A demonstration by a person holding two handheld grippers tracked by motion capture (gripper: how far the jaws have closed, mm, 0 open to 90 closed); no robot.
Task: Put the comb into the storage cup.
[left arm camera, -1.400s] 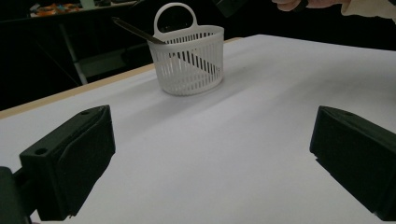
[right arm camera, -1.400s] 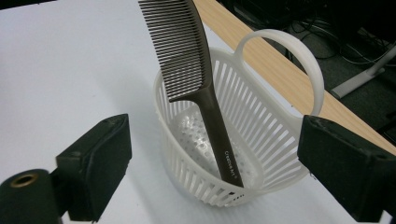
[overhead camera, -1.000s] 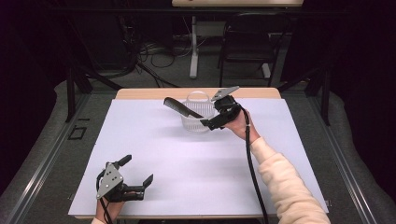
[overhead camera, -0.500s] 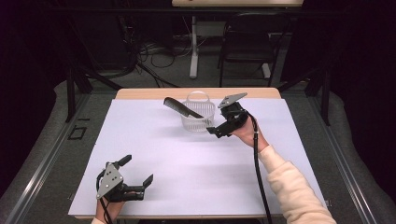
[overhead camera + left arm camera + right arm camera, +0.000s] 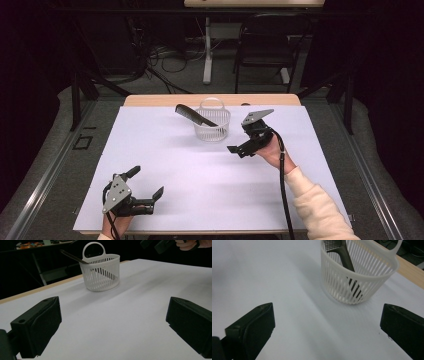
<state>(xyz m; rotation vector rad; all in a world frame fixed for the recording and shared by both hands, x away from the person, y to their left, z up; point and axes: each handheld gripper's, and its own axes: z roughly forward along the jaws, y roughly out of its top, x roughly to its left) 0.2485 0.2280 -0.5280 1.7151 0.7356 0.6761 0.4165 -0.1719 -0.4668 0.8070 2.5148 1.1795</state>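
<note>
Gaping wide and gripping nothing, the right tongs hover just beside the white slatted plastic basket holding a dark comb; left tongs rest released on the white-covered desk.

The left gripper sits low at the near left, jaws spread wide. The right gripper hangs raised at the far right, jaws wide apart, sleeved forearm trailing nearward.
</note>
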